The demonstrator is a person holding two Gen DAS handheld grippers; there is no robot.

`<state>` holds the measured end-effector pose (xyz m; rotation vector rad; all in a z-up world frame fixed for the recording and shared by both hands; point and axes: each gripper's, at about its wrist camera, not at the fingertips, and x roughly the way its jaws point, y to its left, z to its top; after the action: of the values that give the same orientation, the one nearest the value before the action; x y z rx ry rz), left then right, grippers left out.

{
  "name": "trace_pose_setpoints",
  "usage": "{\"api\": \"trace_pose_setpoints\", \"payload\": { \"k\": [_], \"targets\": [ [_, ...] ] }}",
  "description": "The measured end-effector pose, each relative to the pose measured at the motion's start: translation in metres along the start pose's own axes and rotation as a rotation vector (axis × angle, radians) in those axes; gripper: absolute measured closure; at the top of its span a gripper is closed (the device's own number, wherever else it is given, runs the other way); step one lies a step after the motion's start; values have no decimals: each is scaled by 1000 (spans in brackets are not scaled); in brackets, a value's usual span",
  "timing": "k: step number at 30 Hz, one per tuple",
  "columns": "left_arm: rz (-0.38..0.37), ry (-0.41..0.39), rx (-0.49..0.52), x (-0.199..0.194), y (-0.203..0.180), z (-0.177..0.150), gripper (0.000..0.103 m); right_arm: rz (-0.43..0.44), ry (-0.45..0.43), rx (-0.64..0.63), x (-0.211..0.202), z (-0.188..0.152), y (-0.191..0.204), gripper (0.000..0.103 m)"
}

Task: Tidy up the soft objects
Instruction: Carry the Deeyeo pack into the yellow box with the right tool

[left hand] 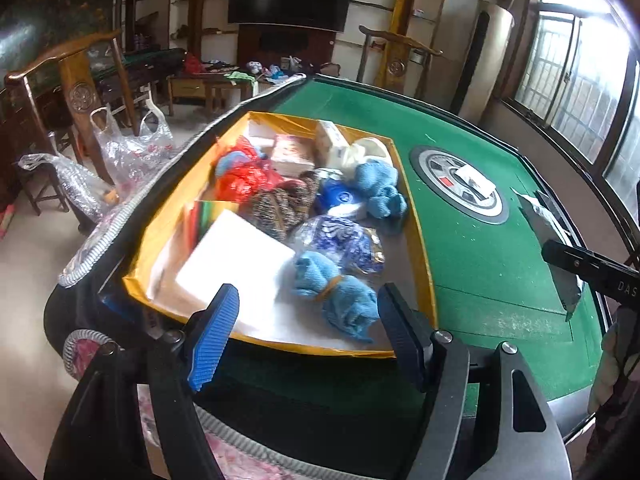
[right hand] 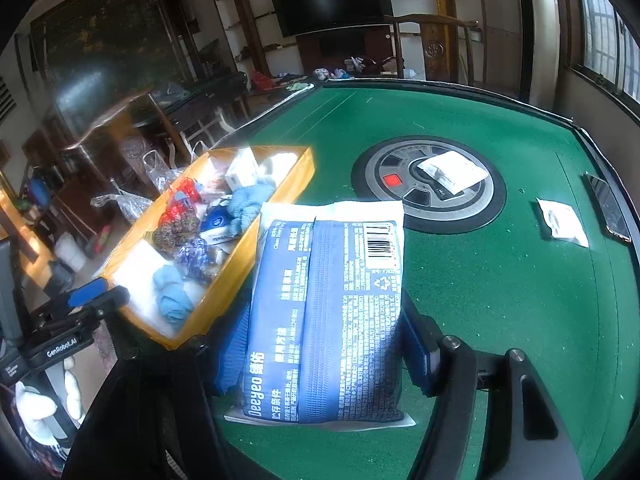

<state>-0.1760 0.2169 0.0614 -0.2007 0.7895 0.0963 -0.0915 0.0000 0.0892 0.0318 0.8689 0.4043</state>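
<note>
At frame centre the right tool [right hand: 320,344] clamps the blue wipes pack [right hand: 326,312] above the green tabletop [right hand: 500,280], left tool [left hand: 308,320] wide, and the slick pack could probably slip before reaching the crowded yellow box [right hand: 276,208]

A blue-and-white soft pack [right hand: 326,312] stood upright above the green felt. Blue cloths [left hand: 334,292] and other bundles filled the yellow box [left hand: 420,240].

Window [left hand: 576,80] daylight from right; fisheye-warped, dark, blurred edges.
</note>
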Motion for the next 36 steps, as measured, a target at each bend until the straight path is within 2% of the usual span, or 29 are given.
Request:
{"api": "trace_pose_setpoints", "payload": {
  "k": [6, 11, 21, 31, 36],
  "targets": [
    [68, -25, -121, -5, 52, 0, 32, 42, 13, -22, 10, 10, 20, 42],
    [91, -39, -189, -7, 78, -5, 32, 81, 40, -46, 25, 20, 42, 42],
    [49, -29, -212, 6, 94, -11, 32, 124, 126, -114, 78, 44, 97, 42],
    [55, -20, -260, 16, 118, -16, 32, 218, 202, -93, 133, 74, 145, 42],
    [62, -27, -261, 18, 124, -16, 32, 205, 223, -98, 163, 97, 168, 41]
  ]
}}
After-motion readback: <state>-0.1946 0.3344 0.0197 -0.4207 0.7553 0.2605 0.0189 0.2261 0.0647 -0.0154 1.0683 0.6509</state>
